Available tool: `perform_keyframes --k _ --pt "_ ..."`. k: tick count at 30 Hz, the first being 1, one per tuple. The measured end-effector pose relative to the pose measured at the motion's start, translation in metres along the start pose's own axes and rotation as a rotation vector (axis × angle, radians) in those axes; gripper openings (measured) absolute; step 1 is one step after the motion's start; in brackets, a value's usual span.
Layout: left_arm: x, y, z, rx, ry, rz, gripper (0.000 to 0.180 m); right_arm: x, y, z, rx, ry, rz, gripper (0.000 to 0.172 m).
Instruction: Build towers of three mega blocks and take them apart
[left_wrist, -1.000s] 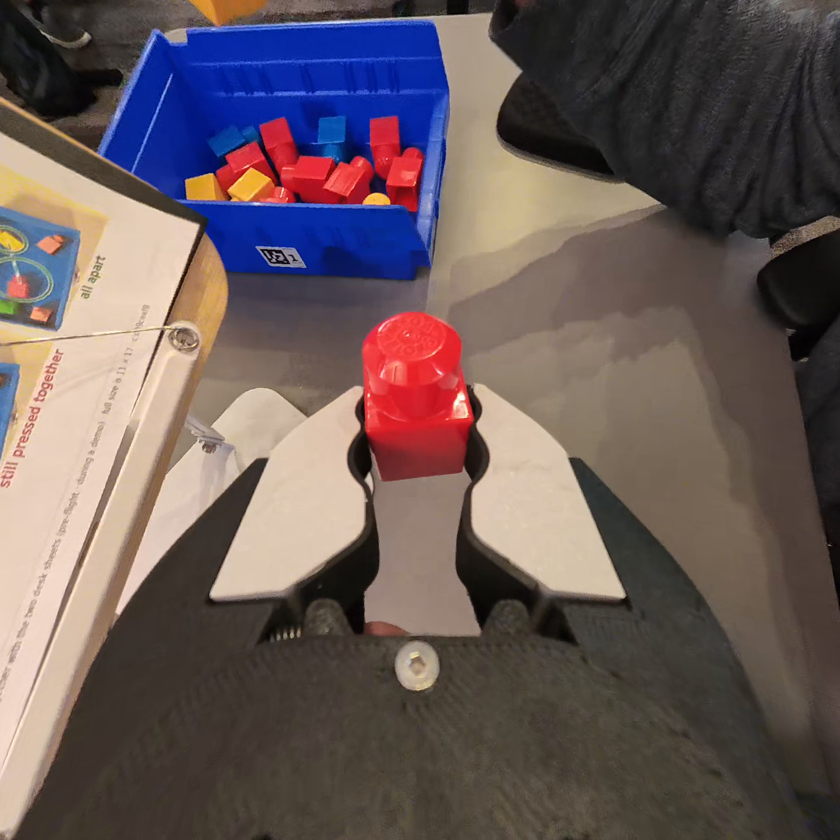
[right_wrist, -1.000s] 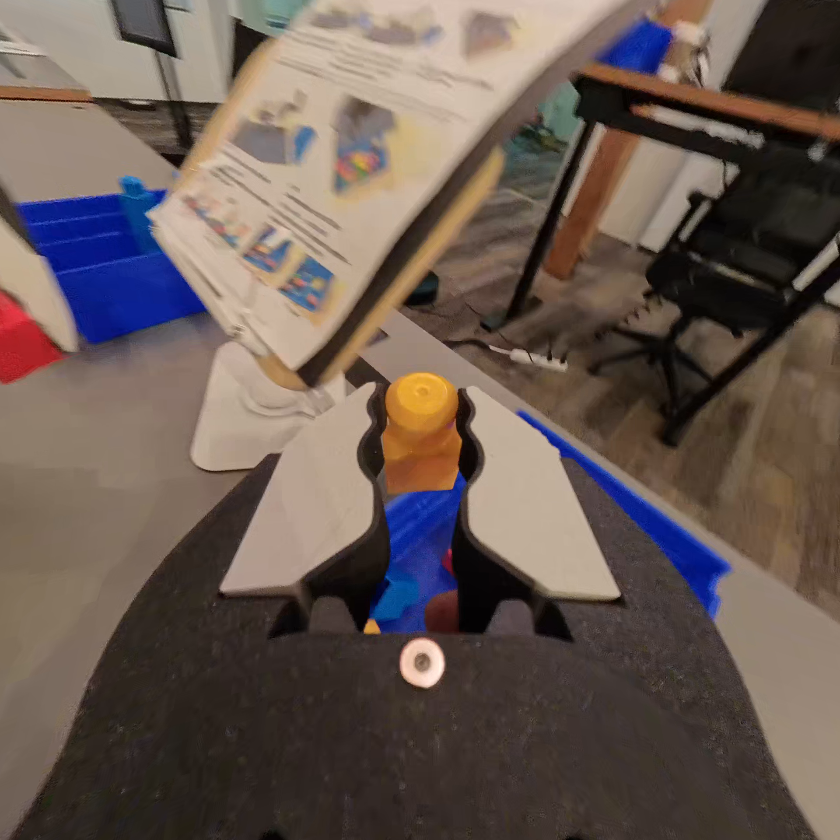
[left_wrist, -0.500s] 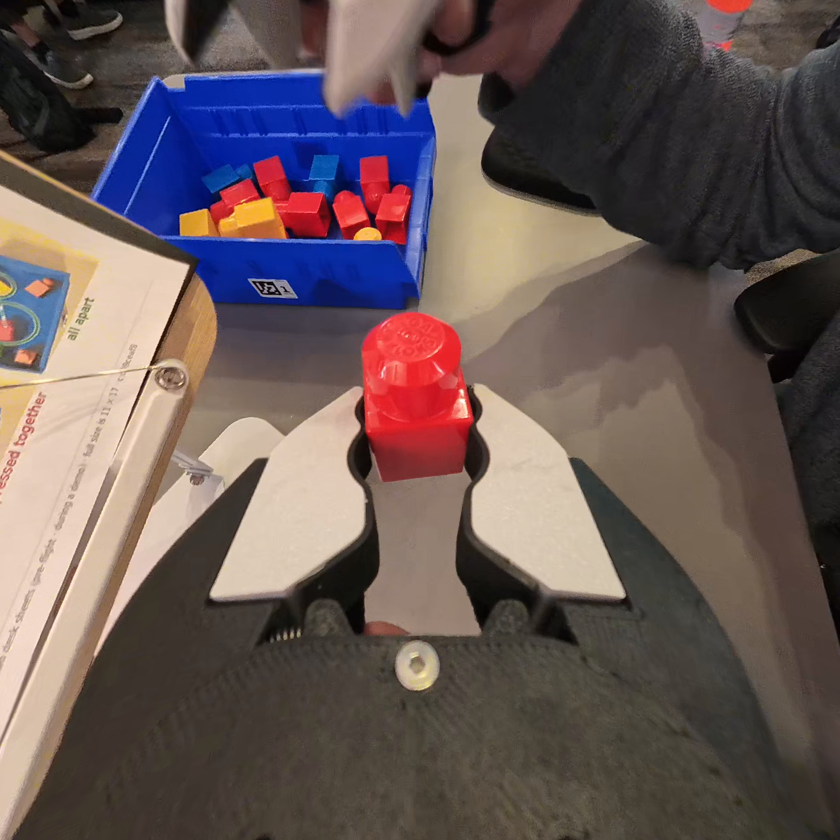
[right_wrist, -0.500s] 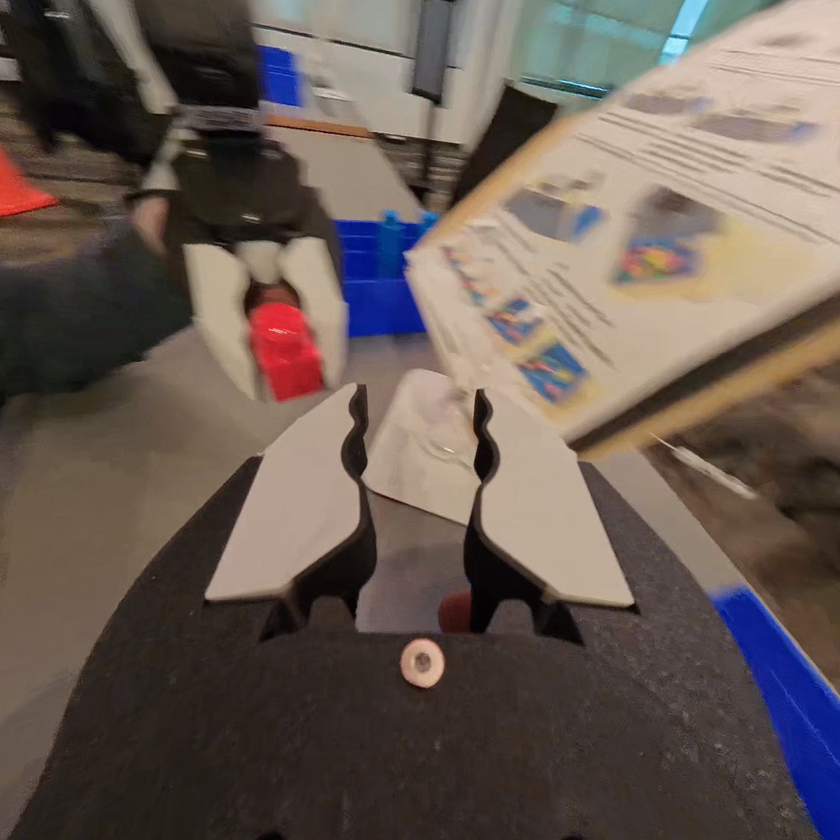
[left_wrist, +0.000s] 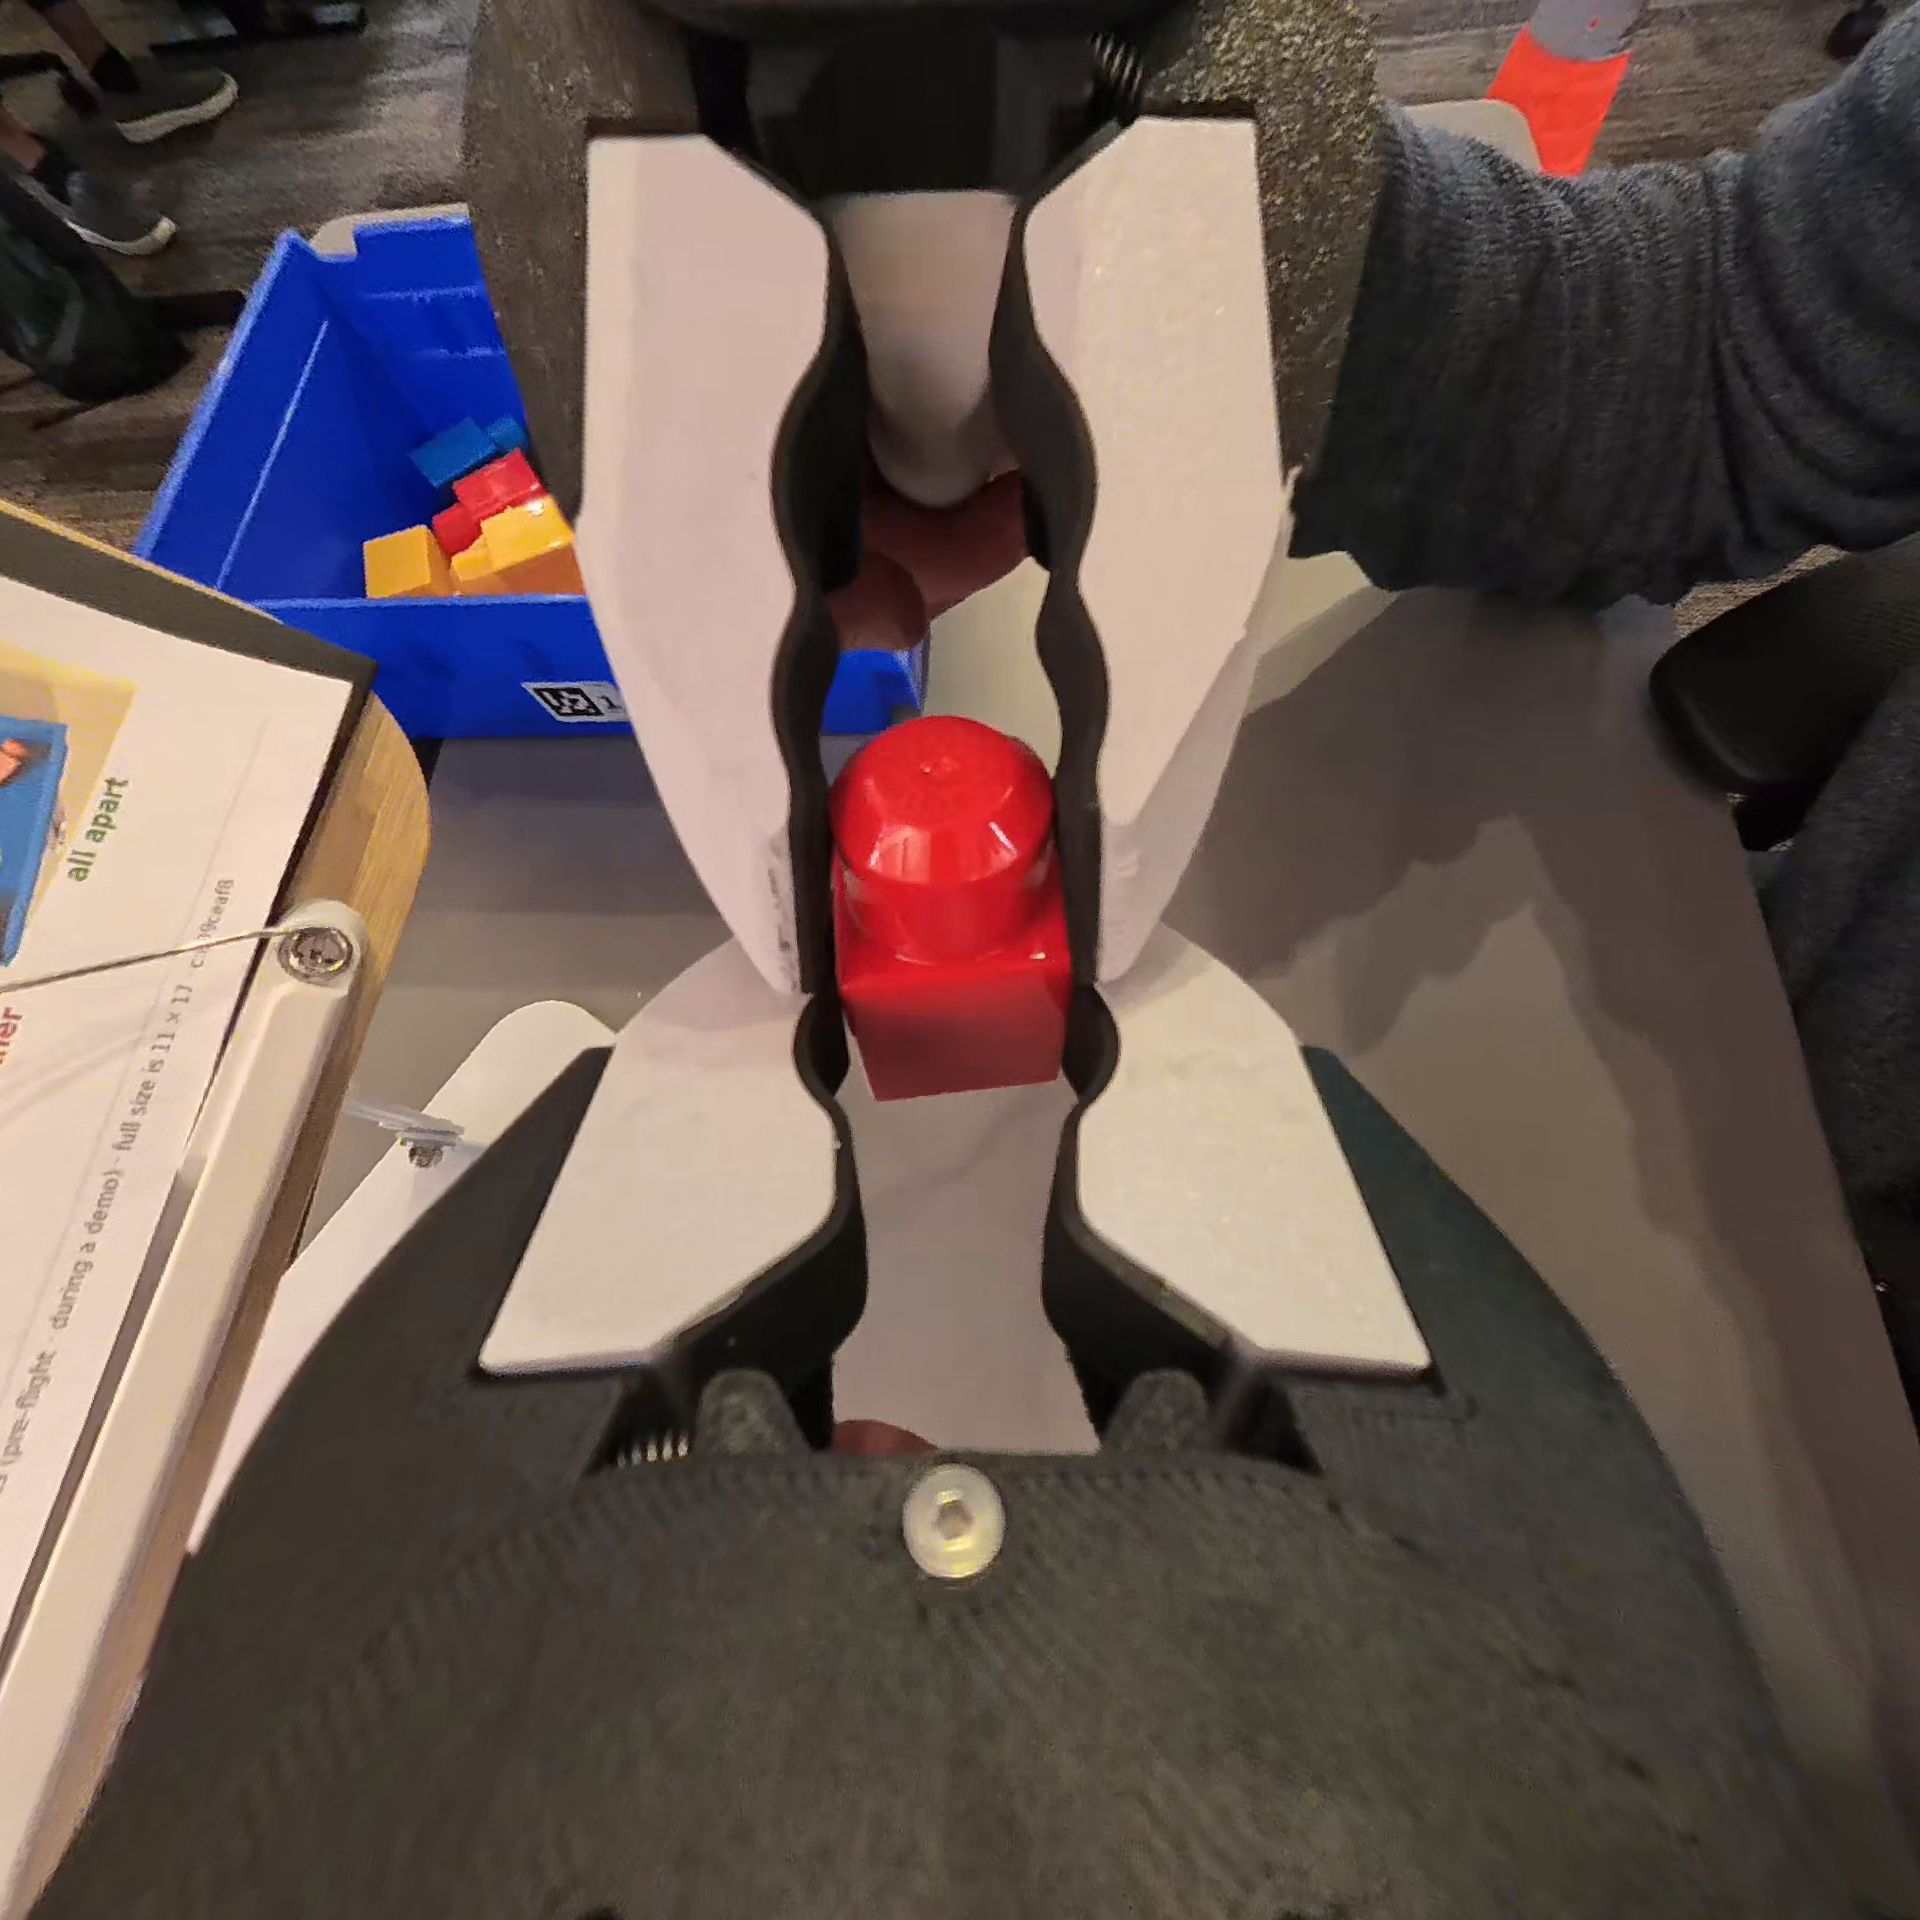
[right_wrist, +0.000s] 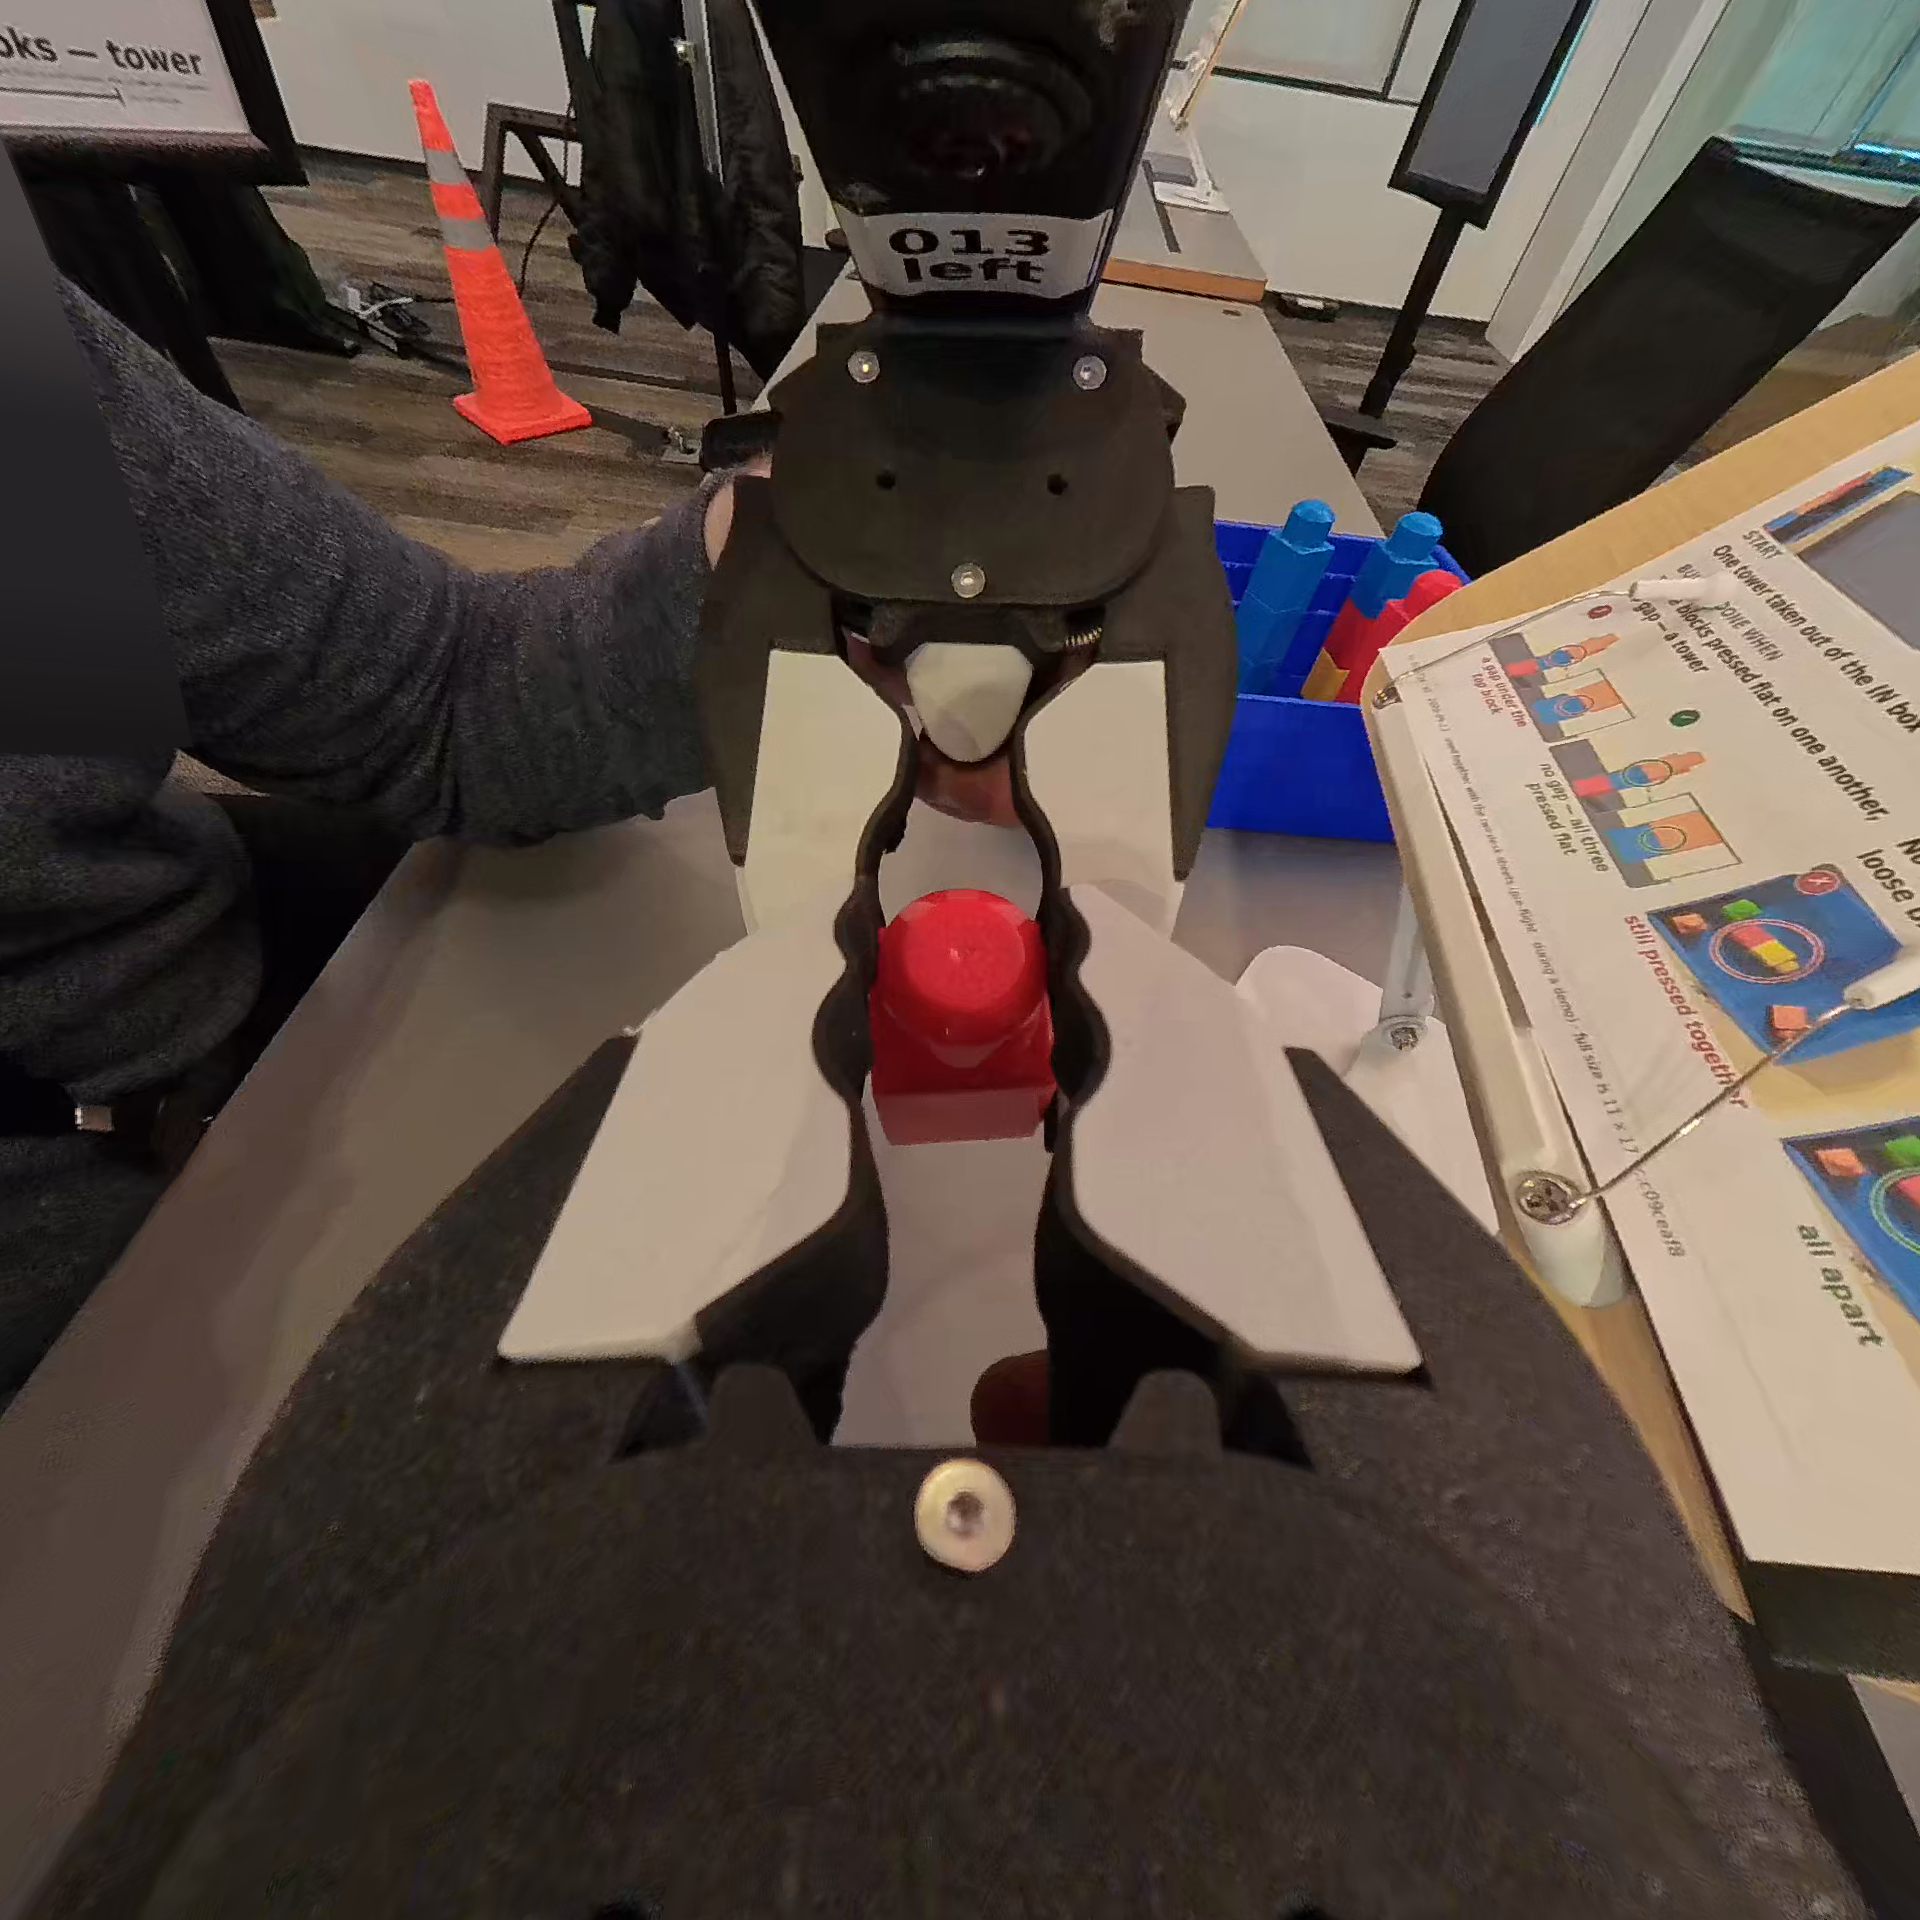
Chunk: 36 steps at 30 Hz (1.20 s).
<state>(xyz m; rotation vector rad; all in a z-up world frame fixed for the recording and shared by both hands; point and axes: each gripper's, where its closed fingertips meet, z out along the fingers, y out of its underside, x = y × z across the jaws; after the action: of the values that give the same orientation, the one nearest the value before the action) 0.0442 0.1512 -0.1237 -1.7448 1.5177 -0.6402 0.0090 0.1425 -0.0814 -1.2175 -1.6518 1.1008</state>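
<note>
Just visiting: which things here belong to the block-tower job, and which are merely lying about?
Job: red plastic mega block, gripped by left gripper and right gripper; blue plastic bin of loose blocks; second blue bin holding stacked towers; printed instruction sheet on its wooden board.
Lying about: orange traffic cone; dark hanging jacket; dark shoe on the floor.

Left gripper (left_wrist: 954, 1039) and right gripper (right_wrist: 961, 1049) meet tip to tip, head-on, above the table. Both clamp the same red block (left_wrist: 951, 914); dark-sleeved forearms behind each.
</note>
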Motion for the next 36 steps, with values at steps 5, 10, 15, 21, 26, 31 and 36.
perform_keyframes --k 5,10,15,21,26,31,36 --pt "0.001 -0.008 -0.009 0.053 0.023 -0.035 0.038 0.002 -0.015 -0.006 0.07 0.03 0.001 0.03" --pt "-0.013 -0.008 -0.024 0.085 -0.04 -0.056 0.041 0.034 -0.018 -0.052 0.108 0.206 0.007 0.03" --pt "-0.018 -0.005 -0.039 0.097 -0.075 -0.036 0.006 0.096 0.022 -0.131 0.01 0.549 0.081 0.03" --pt "-0.022 -0.002 -0.041 0.088 -0.087 -0.034 0.001 0.138 0.098 -0.189 -0.194 0.771 0.247 0.031" --pt "-0.02 0.001 -0.037 0.069 -0.079 -0.023 0.002 0.157 0.15 -0.216 -0.289 0.888 0.384 0.031" --pt "-0.02 0.002 -0.038 0.063 -0.078 -0.011 0.003 0.165 0.165 -0.236 -0.35 1.0 0.424 0.041" --pt "-0.024 0.004 -0.046 0.072 -0.1 -0.02 0.004 0.159 0.136 -0.226 -0.304 0.985 0.369 0.039"
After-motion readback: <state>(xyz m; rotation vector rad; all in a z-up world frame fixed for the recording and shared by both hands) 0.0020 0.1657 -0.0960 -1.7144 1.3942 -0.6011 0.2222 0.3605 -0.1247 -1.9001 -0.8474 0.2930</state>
